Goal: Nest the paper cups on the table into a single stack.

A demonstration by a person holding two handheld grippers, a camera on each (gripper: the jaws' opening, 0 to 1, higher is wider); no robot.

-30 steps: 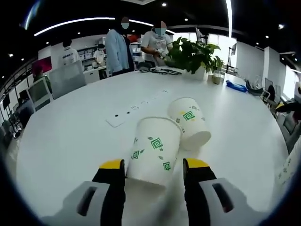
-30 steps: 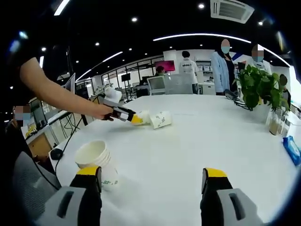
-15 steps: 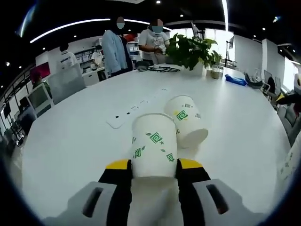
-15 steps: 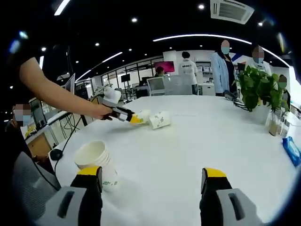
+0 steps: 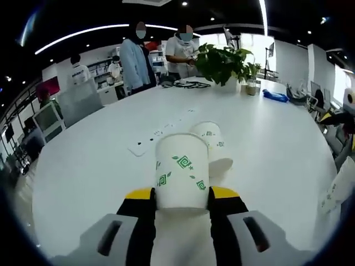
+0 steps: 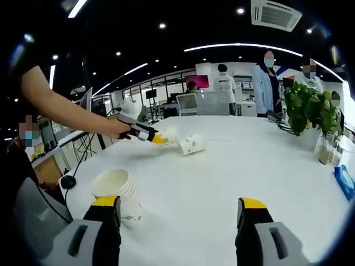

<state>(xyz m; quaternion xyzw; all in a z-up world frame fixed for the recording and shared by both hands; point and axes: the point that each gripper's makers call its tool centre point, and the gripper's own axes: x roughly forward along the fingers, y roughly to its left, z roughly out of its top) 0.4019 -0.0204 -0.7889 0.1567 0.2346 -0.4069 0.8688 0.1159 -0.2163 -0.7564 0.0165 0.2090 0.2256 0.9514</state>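
Between the yellow-tipped jaws of the left gripper point(image 5: 180, 194) sits a paper cup point(image 5: 181, 174), clamped by its sides and apparently raised off the white surface point(image 5: 83, 166), so it can be carried to a stack. Just behind it a second cup point(image 5: 213, 149) lies tipped on its side, waiting. Near the surface's edge closest to the right gripper point(image 6: 180, 213), whose jaws stand wide apart and empty, an upright stack of cups point(image 6: 117, 194) offers a likely base.
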